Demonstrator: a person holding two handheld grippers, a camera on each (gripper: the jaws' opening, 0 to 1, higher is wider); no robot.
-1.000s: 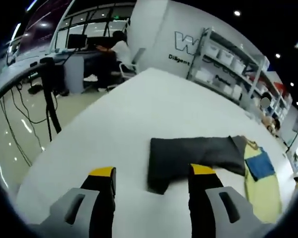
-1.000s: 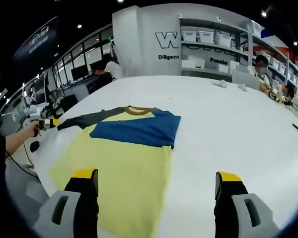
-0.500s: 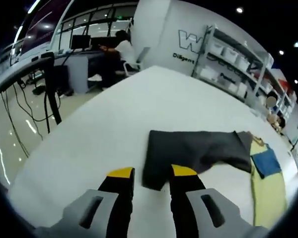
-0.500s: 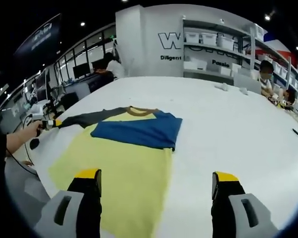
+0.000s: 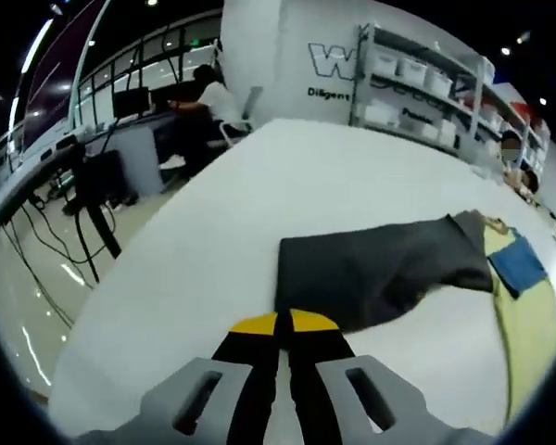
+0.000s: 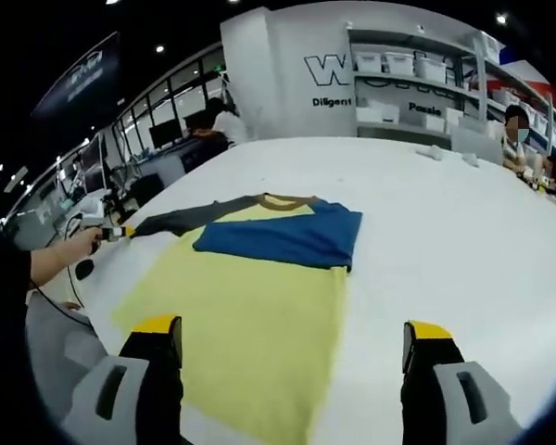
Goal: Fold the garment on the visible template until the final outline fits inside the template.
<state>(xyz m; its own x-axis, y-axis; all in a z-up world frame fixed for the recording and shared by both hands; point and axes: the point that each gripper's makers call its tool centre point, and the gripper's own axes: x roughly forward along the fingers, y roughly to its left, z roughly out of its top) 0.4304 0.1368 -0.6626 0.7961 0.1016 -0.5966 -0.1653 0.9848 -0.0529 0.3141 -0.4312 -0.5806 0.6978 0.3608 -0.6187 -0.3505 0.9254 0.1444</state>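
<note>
A yellow T-shirt [image 6: 250, 324] lies flat on the white table [image 6: 463, 241], with a brown collar [image 6: 287, 199]. Its blue sleeve [image 6: 287, 236] is folded across the chest. The dark grey sleeve [image 5: 380, 269] stretches out sideways. My left gripper [image 5: 283, 324] is shut on the cuff end of that grey sleeve. In the right gripper view the left gripper [image 6: 116, 232] sits at the grey sleeve's [image 6: 181, 218] tip, held by a hand [image 6: 69, 250]. My right gripper [image 6: 292, 329] stands wide open over the shirt's lower hem, nothing between its fingers.
The table edge [image 5: 120, 306] drops to a shiny floor with cables and a tripod [image 5: 97, 195]. A person [image 5: 208, 93] sits at a desk behind. Shelves with white boxes [image 6: 408, 69] line the back wall; people [image 6: 514, 125] sit at the far right.
My left gripper's jaws have gone from wide apart to shut, closing on the grey sleeve's cuff. The right gripper stays open over the hem; its view has shifted only slightly.
</note>
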